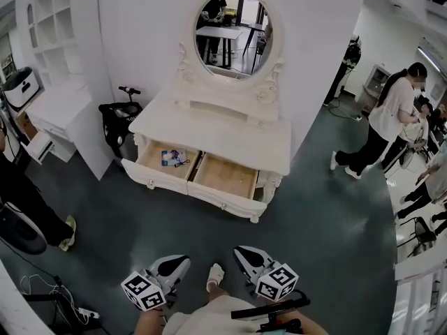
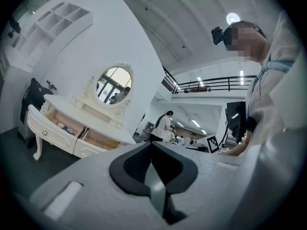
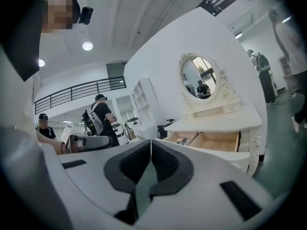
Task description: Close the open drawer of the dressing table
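Observation:
A white dressing table with an oval mirror stands against the wall, with both drawers pulled out. The left drawer holds a few small items; the right drawer looks empty. My left gripper and right gripper hang low near my body, well short of the table, both shut with nothing between the jaws. The table also shows in the left gripper view and the right gripper view. My left gripper and right gripper fill the foreground there.
A black scooter sits left of the table beside a white shelf unit. People stand at the right and at the left edge. Cables and a power strip lie on the grey floor at lower left.

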### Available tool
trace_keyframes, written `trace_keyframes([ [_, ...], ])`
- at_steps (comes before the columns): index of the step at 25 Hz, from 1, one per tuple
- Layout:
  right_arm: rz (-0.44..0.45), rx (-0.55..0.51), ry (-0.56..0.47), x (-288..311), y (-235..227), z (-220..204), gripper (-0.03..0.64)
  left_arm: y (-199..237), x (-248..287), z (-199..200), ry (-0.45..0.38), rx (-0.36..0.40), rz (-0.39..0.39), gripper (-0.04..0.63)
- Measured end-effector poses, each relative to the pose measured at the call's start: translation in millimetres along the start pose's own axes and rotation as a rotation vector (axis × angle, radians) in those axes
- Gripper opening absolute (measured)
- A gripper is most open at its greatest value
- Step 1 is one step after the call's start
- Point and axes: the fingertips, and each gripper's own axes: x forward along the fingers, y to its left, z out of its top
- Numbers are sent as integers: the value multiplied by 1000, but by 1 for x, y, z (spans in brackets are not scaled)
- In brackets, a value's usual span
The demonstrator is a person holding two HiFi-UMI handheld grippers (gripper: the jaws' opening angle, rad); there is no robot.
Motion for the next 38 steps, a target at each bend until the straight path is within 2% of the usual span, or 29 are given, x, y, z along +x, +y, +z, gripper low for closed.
trace_keyframes([
  [8, -63, -26, 24, 63, -74, 24, 17, 70, 68, 43, 30, 23, -25, 9],
  [14, -138, -43, 45, 94, -120, 29, 17, 115, 100, 55, 54, 10, 16, 9],
  [19, -184, -62, 113, 115, -158, 8, 17, 143, 110, 56, 79, 2, 38, 9],
  [23, -283, -84, 175, 129, -191, -19, 17, 157, 113, 55, 79, -11, 33, 9],
  [28, -388, -58, 270, 142, -216, -63, 17, 175, 112, 52, 79, -45, 19, 9],
  [32, -416, -32, 325, 156, -221, -81, 17, 188, 116, 56, 128, -38, -12, 9],
  [38, -416, -28, 347, 181, -227, -85, 17, 220, 135, 47, 183, -22, -32, 9],
])
